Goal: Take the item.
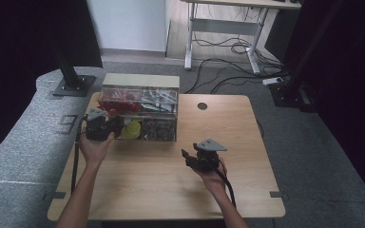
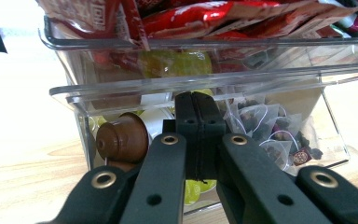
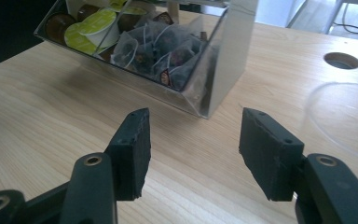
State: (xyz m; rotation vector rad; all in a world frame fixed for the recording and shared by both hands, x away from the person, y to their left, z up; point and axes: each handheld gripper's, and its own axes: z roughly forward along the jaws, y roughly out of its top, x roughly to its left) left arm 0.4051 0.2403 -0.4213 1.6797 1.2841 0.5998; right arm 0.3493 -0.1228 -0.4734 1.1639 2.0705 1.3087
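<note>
1. Two risks: left gripper (image 2: 196, 135), jaws pressed shut with nothing between them, sits against the clear organizer box (image 1: 140, 114) front rim; could shove or tip it.
2. Right gripper (image 3: 193, 149), jaws apart and empty above the table (image 3: 51, 121); could clip the box corner on approach.
3. Box at table's far left; tea bags (image 3: 158, 51), brown pod (image 2: 121, 137), green-lidded cups (image 3: 91, 28) below, red packets (image 2: 223, 18) above.

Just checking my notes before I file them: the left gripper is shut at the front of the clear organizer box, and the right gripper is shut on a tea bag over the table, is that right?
Not quite. In the right gripper view the right gripper is open and holds nothing, with bare wooden table between its pads; the tea bags lie inside the clear organizer box. The left gripper is indeed shut at the box's front.
</note>
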